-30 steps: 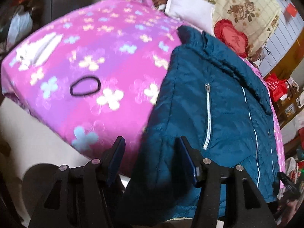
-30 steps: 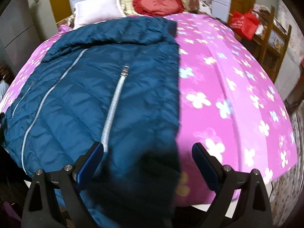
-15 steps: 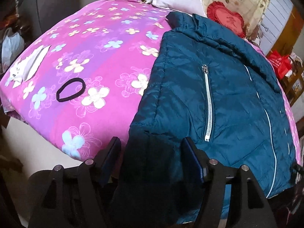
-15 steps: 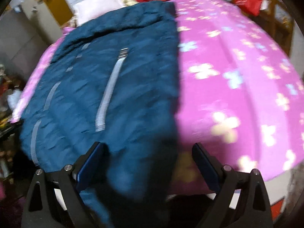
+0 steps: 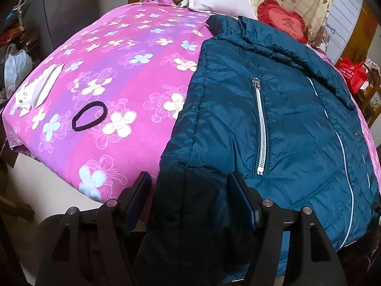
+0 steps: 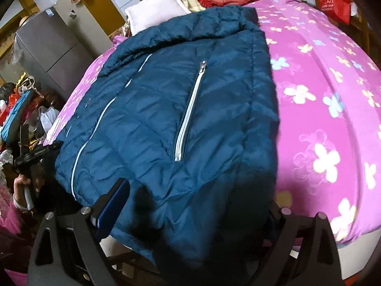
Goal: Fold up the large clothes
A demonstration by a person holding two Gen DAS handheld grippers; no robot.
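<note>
Left wrist view: quilted teal jacket [image 5: 273,124] lies flat, front up, on the pink floral bedspread [image 5: 114,76], filling the right half of the frame, collar toward the pillows at top centre. Its bottom hem hangs off the near bed edge at lower centre. Left gripper [image 5: 190,197] stands wide open, the dark hem corner lying in the gap; neither finger visibly presses the cloth. A black hair tie [image 5: 88,116] sits at centre left of the frame, well apart from the jacket.

Right wrist view: jacket [image 6: 171,109] fills the centre. Right gripper [image 6: 193,205] is also spread wide over the opposite hem corner; its right-hand finger is hidden behind draped fabric, so contact there cannot be told.

Judged step: grasp both hem corners for a bottom-to-collar fold.

Notes for doing it well:
- Push each gripper further in so the fingers close on the full padded thickness, front and back layers together; slick shell fabric likely slips from a shallow pinch.
- Close both at matching depth to keep the hem level.
- Lift together, carry toward the collar, and keep the pocket zipper [image 5: 260,128] clear of the fingers.
</note>
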